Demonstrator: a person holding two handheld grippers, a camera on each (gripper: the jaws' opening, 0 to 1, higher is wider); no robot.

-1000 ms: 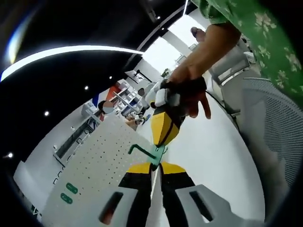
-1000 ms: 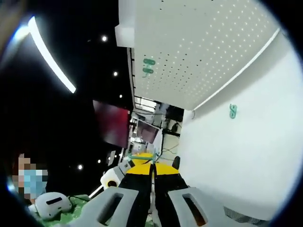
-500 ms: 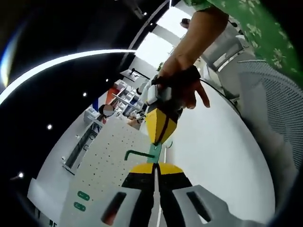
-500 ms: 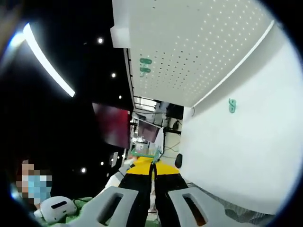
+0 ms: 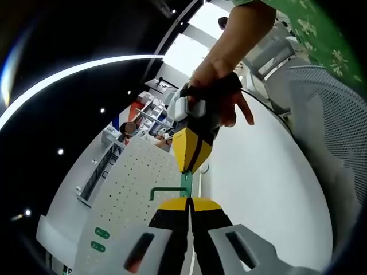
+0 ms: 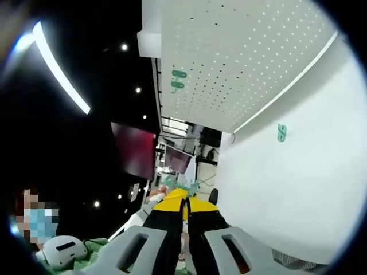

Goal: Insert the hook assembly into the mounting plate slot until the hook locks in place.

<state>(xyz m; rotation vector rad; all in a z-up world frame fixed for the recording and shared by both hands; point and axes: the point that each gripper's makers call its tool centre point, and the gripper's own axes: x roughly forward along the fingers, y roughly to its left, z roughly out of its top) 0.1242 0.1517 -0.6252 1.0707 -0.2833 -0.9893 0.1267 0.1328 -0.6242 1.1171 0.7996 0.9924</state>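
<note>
A green hook assembly (image 5: 183, 184), a flat plate with a bent hook arm (image 5: 163, 191), is held in the air between both grippers. My left gripper (image 5: 188, 203) is shut on its lower end. The right gripper (image 5: 189, 154), held by a hand (image 5: 221, 94), comes down from above and is shut on its upper end. Behind stands the white perforated mounting plate (image 5: 135, 192) with two green clips (image 5: 99, 240). In the right gripper view my right gripper (image 6: 184, 201) is shut, with a bit of green (image 6: 193, 185) at its tips. The mounting plate (image 6: 246, 57) with its clips (image 6: 179, 80) fills the top.
The white table (image 5: 264, 183) runs under the grippers, and one loose green piece (image 6: 281, 133) lies on it. A grey mesh chair (image 5: 335, 132) stands at the right. A person in green clothing (image 5: 321, 34) is close by. A white headset (image 6: 63, 250) lies low at the left.
Both views have shifted a little with the hands. The hook assembly now stands straighter between the two grippers, and both grips are unchanged.
</note>
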